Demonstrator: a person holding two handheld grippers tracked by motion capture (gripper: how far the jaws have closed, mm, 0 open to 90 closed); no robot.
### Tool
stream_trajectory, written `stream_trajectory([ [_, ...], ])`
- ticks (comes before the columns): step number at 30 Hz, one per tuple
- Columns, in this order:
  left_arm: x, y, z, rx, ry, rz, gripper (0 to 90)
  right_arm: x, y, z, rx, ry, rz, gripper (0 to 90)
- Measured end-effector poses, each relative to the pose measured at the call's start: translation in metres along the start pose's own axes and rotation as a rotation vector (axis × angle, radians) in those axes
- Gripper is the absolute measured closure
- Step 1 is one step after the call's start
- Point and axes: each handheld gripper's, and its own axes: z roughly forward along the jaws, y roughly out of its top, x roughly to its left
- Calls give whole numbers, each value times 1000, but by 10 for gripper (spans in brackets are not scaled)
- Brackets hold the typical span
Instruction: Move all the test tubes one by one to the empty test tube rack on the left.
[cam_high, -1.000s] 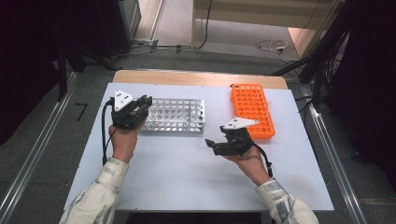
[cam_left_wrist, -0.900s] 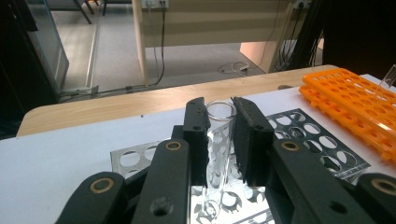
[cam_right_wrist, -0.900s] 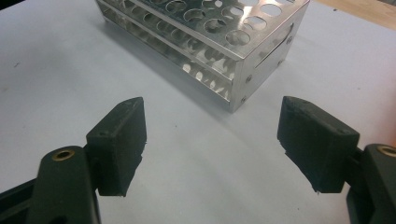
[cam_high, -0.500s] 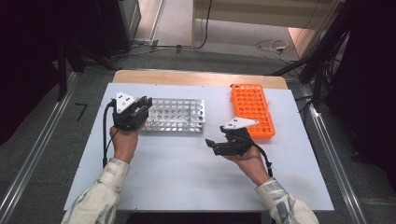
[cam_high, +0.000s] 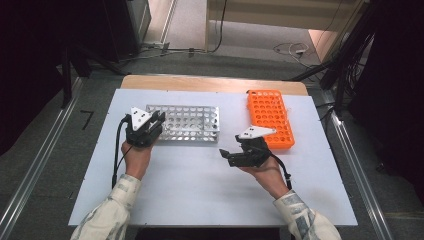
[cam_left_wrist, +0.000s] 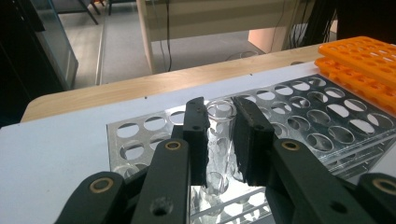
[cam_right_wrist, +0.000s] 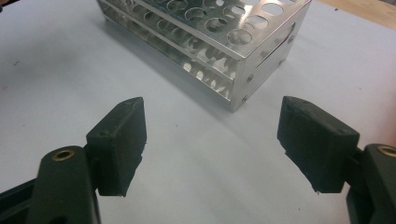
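The left gripper (cam_left_wrist: 219, 135) was clamped on a clear glass test tube (cam_left_wrist: 218, 140) entering the perforated silver metal rack (cam_left_wrist: 299, 112). Any tilt risked jamming or cracking it against a hole rim. The right gripper (cam_right_wrist: 210, 140) stood wide open, empty.

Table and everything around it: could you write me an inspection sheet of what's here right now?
Surface: white table top with a wooden strip at the far edge.
Job's things: clear test tube, upright, its lower end in a hole near one end of the metal rack; orange rack lies to the right.
Clutter: nothing seen.
Grippers: left tool shut on the test tube; right tool open, holding nothing, above bare table near the metal rack's corner.
Cables: black cable trails from the left tool; more lie on the floor behind.
Surroundings: grey floor, dark furniture, metal rails on both sides.
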Motion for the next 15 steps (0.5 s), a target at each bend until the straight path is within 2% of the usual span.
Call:
stream_trajectory([
  [5,0,-4,2,20,-5,-8,746,0,0,0,1,0,0,225],
  [15,1,-1,-3,0,-27,-26,677,-1,0,0,-2,-3,2,225],
])
